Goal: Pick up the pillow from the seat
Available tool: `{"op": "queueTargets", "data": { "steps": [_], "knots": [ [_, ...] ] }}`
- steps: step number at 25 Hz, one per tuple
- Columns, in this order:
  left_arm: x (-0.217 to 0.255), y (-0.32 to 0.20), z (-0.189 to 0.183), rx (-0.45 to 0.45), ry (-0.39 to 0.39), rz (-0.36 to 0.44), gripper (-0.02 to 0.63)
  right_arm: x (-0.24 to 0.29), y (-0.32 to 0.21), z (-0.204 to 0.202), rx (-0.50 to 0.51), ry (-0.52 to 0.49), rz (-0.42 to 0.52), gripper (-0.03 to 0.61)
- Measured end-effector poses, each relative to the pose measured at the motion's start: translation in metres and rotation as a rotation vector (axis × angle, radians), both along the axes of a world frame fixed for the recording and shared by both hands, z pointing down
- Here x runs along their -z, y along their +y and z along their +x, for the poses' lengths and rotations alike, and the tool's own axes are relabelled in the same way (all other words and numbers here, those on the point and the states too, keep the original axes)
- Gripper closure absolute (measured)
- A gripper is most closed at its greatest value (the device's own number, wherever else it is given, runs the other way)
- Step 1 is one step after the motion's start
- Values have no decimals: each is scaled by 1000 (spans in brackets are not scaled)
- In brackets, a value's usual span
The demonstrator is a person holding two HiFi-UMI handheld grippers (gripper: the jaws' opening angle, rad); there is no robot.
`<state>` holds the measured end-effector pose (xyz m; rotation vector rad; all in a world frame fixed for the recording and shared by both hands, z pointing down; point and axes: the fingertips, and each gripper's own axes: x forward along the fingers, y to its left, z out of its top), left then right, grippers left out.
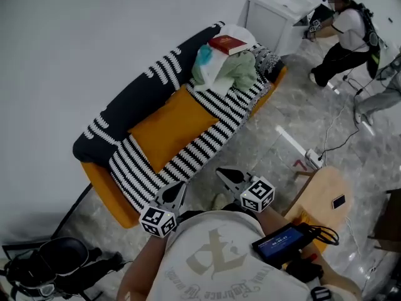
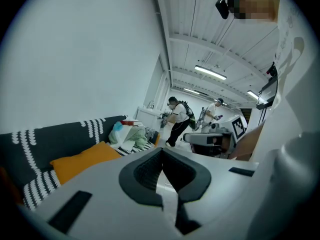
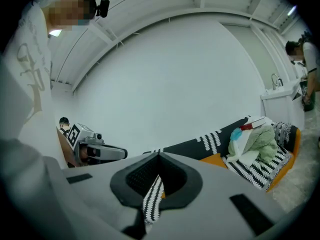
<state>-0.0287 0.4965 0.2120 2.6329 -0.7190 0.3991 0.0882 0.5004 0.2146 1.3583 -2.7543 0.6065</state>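
Both grippers shut and empty, pillow not touched yet

So the left gripper [image 1: 178,190] and right gripper [image 1: 224,175] are held low in front of the person's chest, side by side and aimed at the sofa [image 1: 103,190]. On both, the fingers are pressed together with nothing between them. That makes sense to me, since they're well short of anything to grab. The orange pillow [image 1: 169,127] lies flat on the seat, tucked against the dark backrest with the striped throw [image 1: 207,137] running along its front edge. The clothes pile [image 1: 229,68] with the red book [image 1: 227,44] on top sits at the far end, well apart from the pillow, so it shouldn't get in the way. My guess is this is the approach, and the jaws need to spread before any pickup.
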Motion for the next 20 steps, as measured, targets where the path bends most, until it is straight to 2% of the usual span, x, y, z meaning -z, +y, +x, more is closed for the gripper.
{"op": "queueTargets", "data": {
  "steps": [6, 15, 20],
  "knots": [
    [-5, -8, 14, 30, -10, -23, 604, -5, -11, 13, 27, -7, -4, 568],
    [-2, -31, 22, 26, -31, -48, 604, -12, -35, 26, -1, -15, -56, 568],
    [-25, -69, 33, 5, -23, -73, 604, -29, -68, 32, -14, -4, -76, 568]
  ]
}}
